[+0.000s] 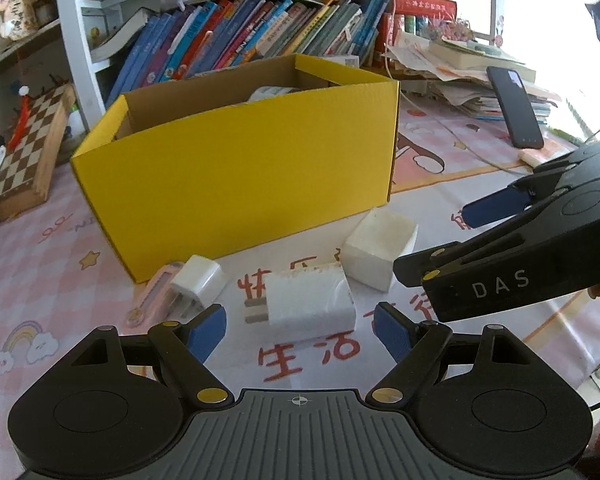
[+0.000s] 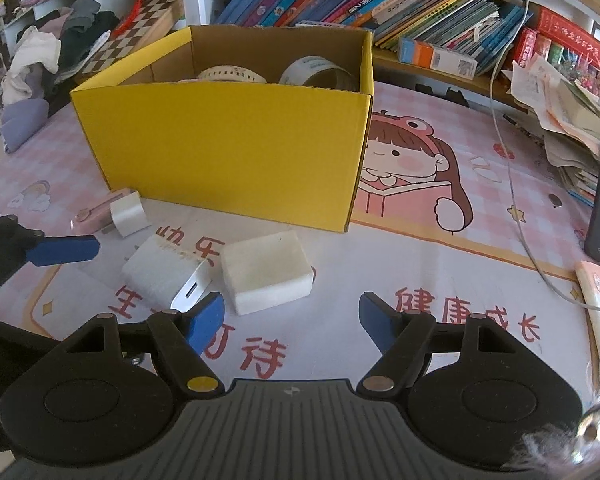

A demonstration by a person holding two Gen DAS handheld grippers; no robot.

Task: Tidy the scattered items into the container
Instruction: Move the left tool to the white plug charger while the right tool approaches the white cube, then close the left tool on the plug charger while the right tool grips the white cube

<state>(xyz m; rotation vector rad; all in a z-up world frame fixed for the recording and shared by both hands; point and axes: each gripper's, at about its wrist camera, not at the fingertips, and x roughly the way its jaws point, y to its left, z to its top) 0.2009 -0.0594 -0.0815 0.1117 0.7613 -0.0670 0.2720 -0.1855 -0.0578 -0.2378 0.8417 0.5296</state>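
A yellow cardboard box [image 1: 236,168] stands open on the pink mat; it also shows in the right wrist view [image 2: 228,152], with tape rolls [image 2: 316,72] inside. In front of it lie a large white charger [image 1: 310,304] [image 2: 162,274], a small white plug [image 1: 198,282] [image 2: 128,214], a white block [image 1: 380,250] [image 2: 266,272] and a pink flat item [image 1: 150,294] [image 2: 96,214]. My left gripper [image 1: 300,330] is open, with the large charger just ahead between its fingers. My right gripper [image 2: 292,322] is open and empty, just short of the white block; it also shows in the left wrist view [image 1: 456,240].
A chessboard box [image 1: 28,152] leans left of the box. Books fill the shelf [image 1: 260,36] behind. A black phone [image 1: 516,108] leans on a stack of papers [image 2: 572,136] at right. A white cable [image 2: 516,208] runs across the mat. Clothes [image 2: 52,52] lie at far left.
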